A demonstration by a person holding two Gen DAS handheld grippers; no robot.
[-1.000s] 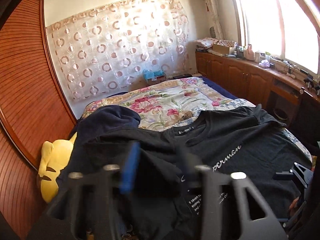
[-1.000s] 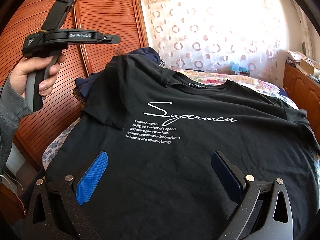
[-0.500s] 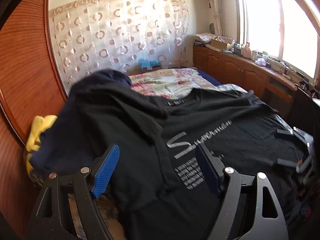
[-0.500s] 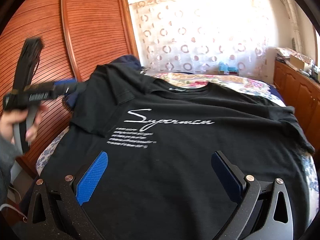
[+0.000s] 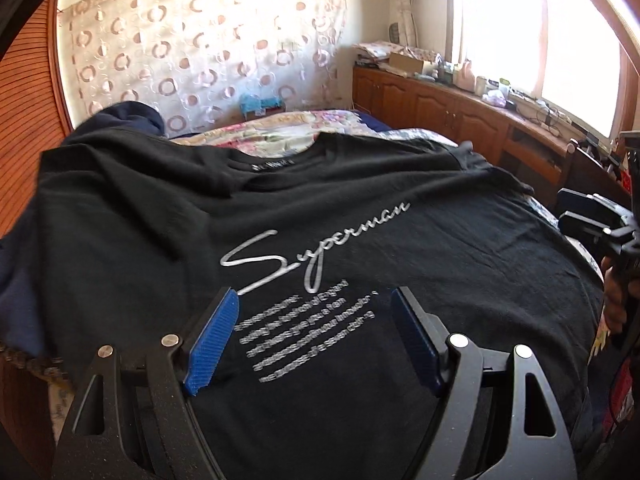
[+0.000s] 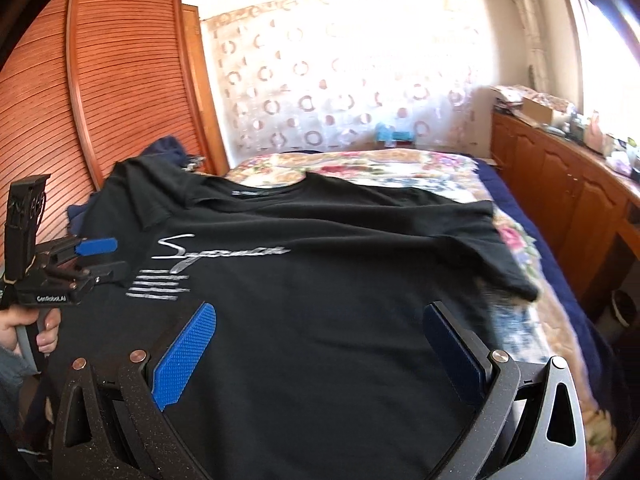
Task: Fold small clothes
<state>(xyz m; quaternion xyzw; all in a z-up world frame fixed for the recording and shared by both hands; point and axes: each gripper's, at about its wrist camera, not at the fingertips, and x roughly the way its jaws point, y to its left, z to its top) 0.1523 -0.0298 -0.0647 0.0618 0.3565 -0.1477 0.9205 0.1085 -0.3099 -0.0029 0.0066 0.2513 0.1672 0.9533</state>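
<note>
A black T-shirt (image 5: 360,264) with white "Superman" print lies spread face up on the bed, collar at the far end. Its left sleeve (image 6: 152,200) is folded in over the chest, and the right sleeve (image 6: 508,264) lies out flat. My left gripper (image 5: 315,294) hovers open over the printed lines, with nothing between its blue pads. It also shows at the shirt's left edge (image 6: 108,258), held by a hand. My right gripper (image 6: 320,308) stands open above the shirt's lower middle, empty. The right gripper (image 5: 568,214) also shows beside the shirt's right edge.
A floral quilt (image 6: 360,168) covers the bed beyond the collar. A navy garment (image 5: 132,114) is heaped at the far left. Louvred wooden doors (image 6: 120,100) run along the left side. Wooden cabinets (image 5: 460,116) with clutter stand under the window on the right.
The left gripper has come down from high at the left to just over the print, and its jaws have spread wider. The right gripper has shifted to the right.
</note>
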